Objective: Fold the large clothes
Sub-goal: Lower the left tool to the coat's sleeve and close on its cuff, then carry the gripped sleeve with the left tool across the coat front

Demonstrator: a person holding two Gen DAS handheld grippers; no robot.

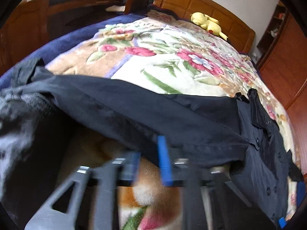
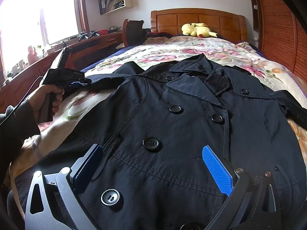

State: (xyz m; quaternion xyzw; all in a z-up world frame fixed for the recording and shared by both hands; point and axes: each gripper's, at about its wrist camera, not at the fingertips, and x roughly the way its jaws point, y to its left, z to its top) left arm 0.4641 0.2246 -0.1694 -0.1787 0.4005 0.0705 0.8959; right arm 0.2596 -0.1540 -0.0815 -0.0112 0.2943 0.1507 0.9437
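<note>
Floral-blanketed bed (image 2: 220, 46) under a black coat (image 2: 191, 115) and yellow plush (image 2: 197, 29).

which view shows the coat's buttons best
The right wrist view: the black coat lies front up, its buttons sharp and unobstructed. The left wrist view shows mostly a lifted sleeve, with only a few small buttons far right.

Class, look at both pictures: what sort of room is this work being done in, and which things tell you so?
Most likely a home bedroom. A bed with a wooden headboard and a floral blanket fills the room, a yellow plush toy lies by the headboard, and a wooden desk stands under the window.
</note>
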